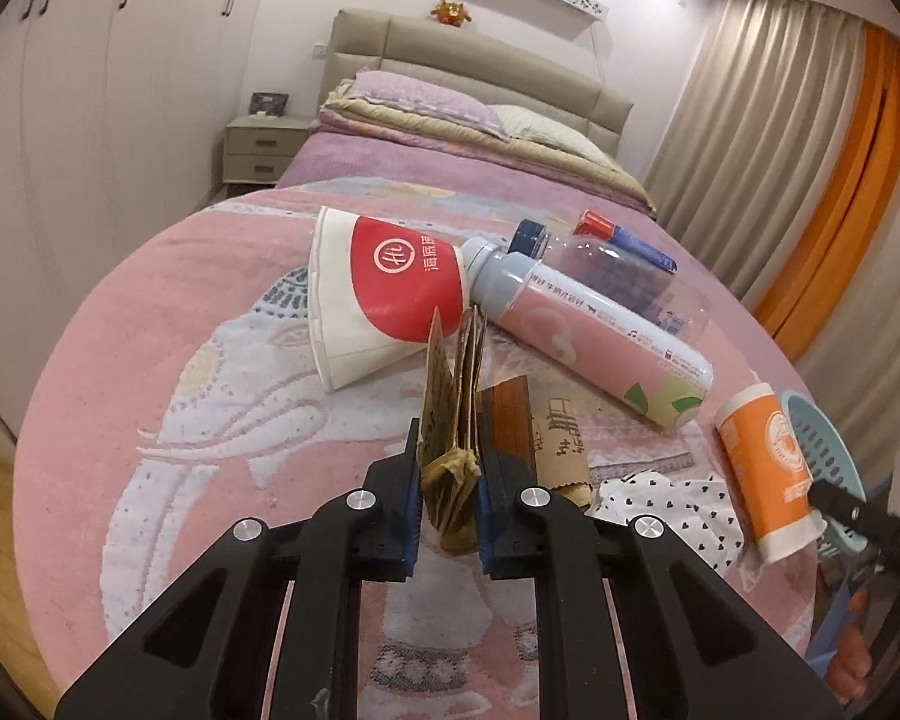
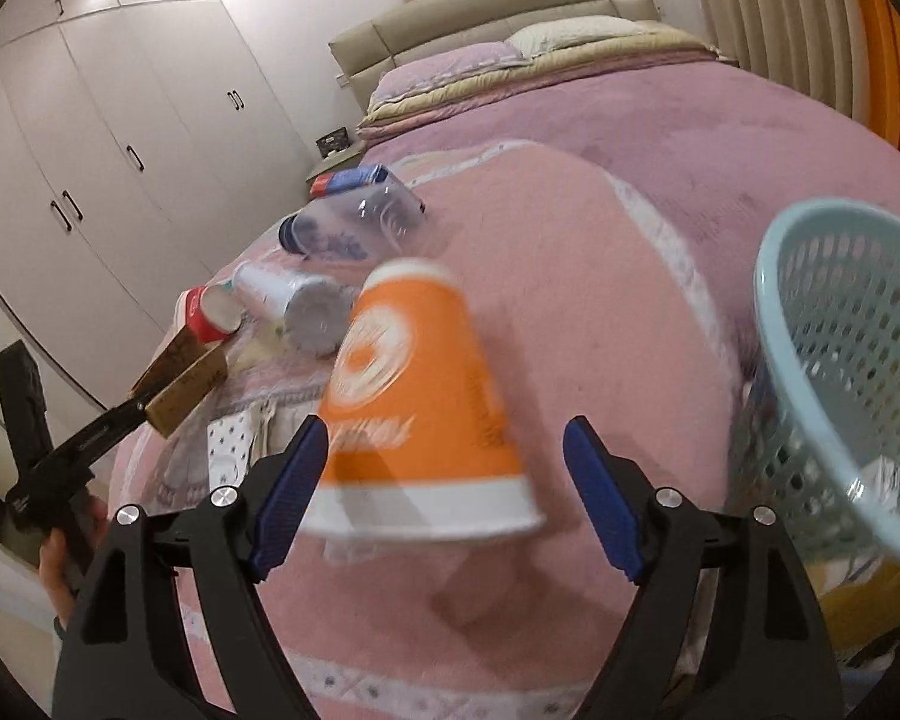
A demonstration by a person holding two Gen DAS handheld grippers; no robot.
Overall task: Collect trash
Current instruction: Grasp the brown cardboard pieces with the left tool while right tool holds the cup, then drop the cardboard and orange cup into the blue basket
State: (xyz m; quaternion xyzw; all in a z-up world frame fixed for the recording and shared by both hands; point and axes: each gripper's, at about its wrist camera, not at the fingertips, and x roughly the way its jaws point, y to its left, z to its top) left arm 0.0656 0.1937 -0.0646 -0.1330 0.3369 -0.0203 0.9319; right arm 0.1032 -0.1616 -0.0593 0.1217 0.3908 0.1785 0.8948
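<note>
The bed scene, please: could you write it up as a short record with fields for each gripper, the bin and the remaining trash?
left gripper: shut on folded brown paper
right gripper: open, orange cup between the jaws, blurred
bin: light blue basket, right of the cup
remaining trash: red-and-white cup, pink bottle, clear bottle
surface: pink blanket

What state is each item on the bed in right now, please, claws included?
Left claw: shut on the brown paper bag, which stands on edge.
Right claw: open around the orange cup, right pad clear of it.
Red and white cup: lying flattened.
Pink bottle: lying, capped.
Clear bottle: lying, capped.
Blue basket: tilted, nearly empty.
</note>
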